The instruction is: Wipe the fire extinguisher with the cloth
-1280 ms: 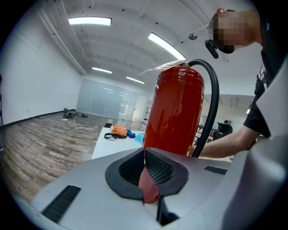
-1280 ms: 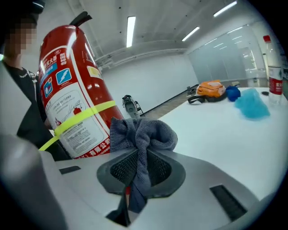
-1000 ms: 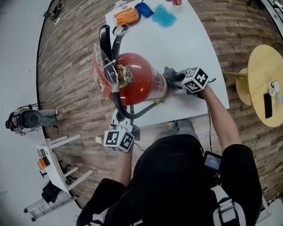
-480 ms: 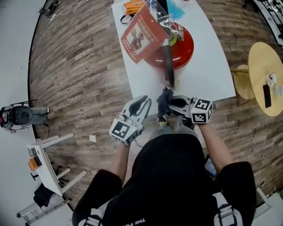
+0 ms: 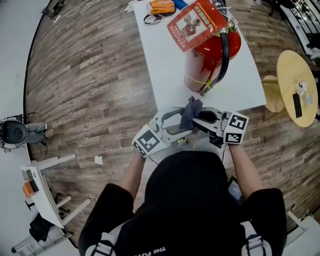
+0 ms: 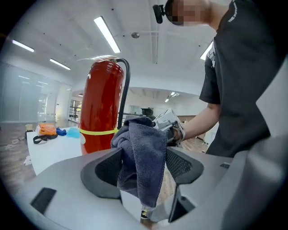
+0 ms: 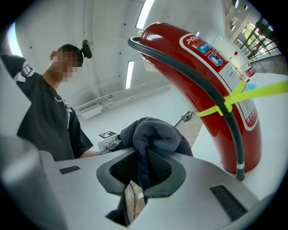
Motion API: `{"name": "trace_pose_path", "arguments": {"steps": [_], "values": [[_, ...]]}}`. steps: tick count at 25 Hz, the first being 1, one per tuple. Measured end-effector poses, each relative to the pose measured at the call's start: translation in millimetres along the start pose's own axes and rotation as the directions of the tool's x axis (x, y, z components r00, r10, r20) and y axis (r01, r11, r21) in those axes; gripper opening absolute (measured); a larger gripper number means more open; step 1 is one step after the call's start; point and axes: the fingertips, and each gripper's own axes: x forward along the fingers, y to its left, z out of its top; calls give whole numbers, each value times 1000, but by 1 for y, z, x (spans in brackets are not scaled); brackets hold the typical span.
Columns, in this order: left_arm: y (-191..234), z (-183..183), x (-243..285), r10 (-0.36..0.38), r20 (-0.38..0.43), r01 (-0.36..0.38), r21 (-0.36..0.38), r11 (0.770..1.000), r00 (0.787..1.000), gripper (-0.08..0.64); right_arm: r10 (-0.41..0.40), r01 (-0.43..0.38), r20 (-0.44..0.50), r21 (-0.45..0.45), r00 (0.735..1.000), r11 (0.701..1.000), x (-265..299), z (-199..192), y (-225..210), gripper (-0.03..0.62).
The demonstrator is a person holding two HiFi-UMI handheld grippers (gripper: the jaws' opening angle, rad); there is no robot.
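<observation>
The red fire extinguisher (image 5: 210, 55) stands upright on the white table (image 5: 165, 60), with a black hose and a yellow band; it also shows in the left gripper view (image 6: 101, 108) and the right gripper view (image 7: 202, 85). Both grippers meet just off the table's near edge. The right gripper (image 5: 196, 119) (image 7: 141, 168) is shut on the dark grey cloth (image 5: 190, 111) (image 7: 153, 132). The left gripper (image 5: 184, 121) (image 6: 144, 161) has just been opening its jaws. They stand wide on either side of the hanging cloth (image 6: 144, 157) without pinching it.
An orange item (image 5: 161, 6) and a blue cloth (image 6: 74, 132) lie at the table's far end. A round wooden table (image 5: 295, 85) with a phone stands to the right. On the floor at the left are a white rack (image 5: 40, 195) and a black device (image 5: 15, 132).
The extinguisher went from lying tilted between the grippers to standing upright on the table. Both grippers drew back to the near edge, and the left one spread its jaws around the cloth.
</observation>
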Motion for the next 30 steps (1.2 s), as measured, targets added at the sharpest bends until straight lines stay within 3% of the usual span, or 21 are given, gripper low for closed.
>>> {"name": "trace_pose_path", "arguments": {"steps": [2, 4, 5, 7, 10, 11, 15, 17, 20, 23, 27, 30], "values": [[3, 0, -2, 6, 5, -6, -2, 1000, 1000, 286, -28, 27, -30, -46, 999, 999, 0, -3, 0, 59], [9, -2, -3, 43, -13, -43, 1, 999, 999, 98, -85, 80, -54, -94, 995, 992, -5, -2, -4, 60], [14, -2, -4, 66, -14, -66, -14, 998, 998, 61, -109, 102, -60, -101, 992, 990, -9, 0, -5, 60], [31, -1, -7, 129, 6, -128, -91, 988, 992, 57, -151, 144, -62, -109, 987, 984, -21, 4, -7, 60], [75, 8, -13, 278, 51, -256, -257, 932, 959, 55, -236, 227, -39, -154, 971, 962, -50, 14, -10, 60], [87, 18, -11, 307, 63, -279, -273, 920, 950, 55, -264, 259, -14, -159, 964, 953, -61, 19, -11, 60], [97, 99, 15, 287, 154, -264, -157, 952, 945, 55, -314, 324, 88, -127, 945, 938, -93, 34, -8, 60], [93, 139, 26, 274, 152, -263, -84, 961, 950, 55, -332, 345, 108, -138, 937, 928, -97, 38, -7, 60], [86, 159, 31, 292, 91, -292, -11, 956, 952, 56, -329, 346, 127, -155, 936, 925, -94, 41, -2, 60], [79, 189, 22, 285, 158, -286, -15, 958, 946, 55, -324, 346, 144, -169, 935, 923, -89, 42, 3, 60], [69, 237, 17, 294, 215, -315, 71, 946, 931, 55, -337, 362, 163, -163, 927, 918, -86, 43, 5, 60], [70, 228, 21, 303, 215, -332, 110, 937, 928, 55, -438, 464, 164, -192, 884, 865, -91, 41, -7, 60]]}}
